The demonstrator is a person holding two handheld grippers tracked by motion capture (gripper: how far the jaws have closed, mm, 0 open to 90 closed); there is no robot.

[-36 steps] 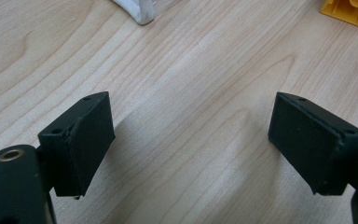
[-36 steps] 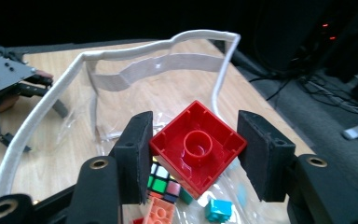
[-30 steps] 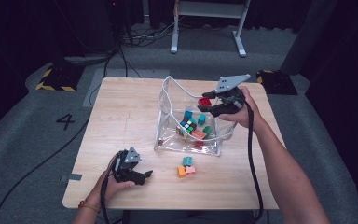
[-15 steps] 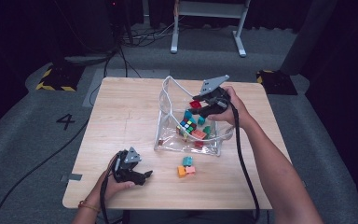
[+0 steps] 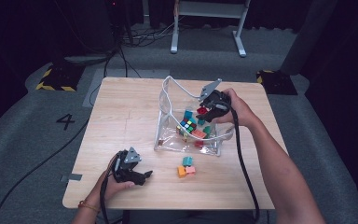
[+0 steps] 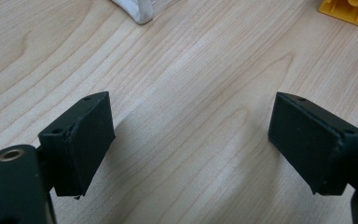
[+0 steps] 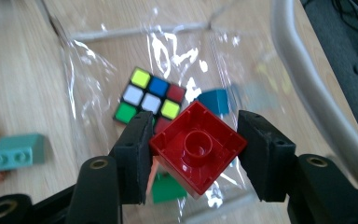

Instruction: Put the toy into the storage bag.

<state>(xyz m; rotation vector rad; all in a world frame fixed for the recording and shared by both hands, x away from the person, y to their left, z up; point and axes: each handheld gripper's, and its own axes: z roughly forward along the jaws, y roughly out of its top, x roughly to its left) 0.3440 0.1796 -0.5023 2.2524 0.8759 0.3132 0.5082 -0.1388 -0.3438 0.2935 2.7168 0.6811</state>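
A yellow block (image 6: 350, 8) is cut by the frame's top edge.

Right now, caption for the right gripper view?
Right gripper holds a red building block above a clear plastic bag containing a Rubik's cube.

A dark numeral "4" (image 5: 67, 122) is marked on the grey floor (image 5: 23, 140) left of the table.

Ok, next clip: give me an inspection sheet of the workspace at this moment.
Surface: wooden table, bare in front of the left gripper.
Job's things: red brick held over the clear bag; puzzle cube and bricks inside.
Clutter: three loose bricks beside the bag.
Grippers: right gripper shut on the brick; left gripper open, low over the table.
Cables: right cable crosses the table.
Surroundings: grey floor, metal stand.
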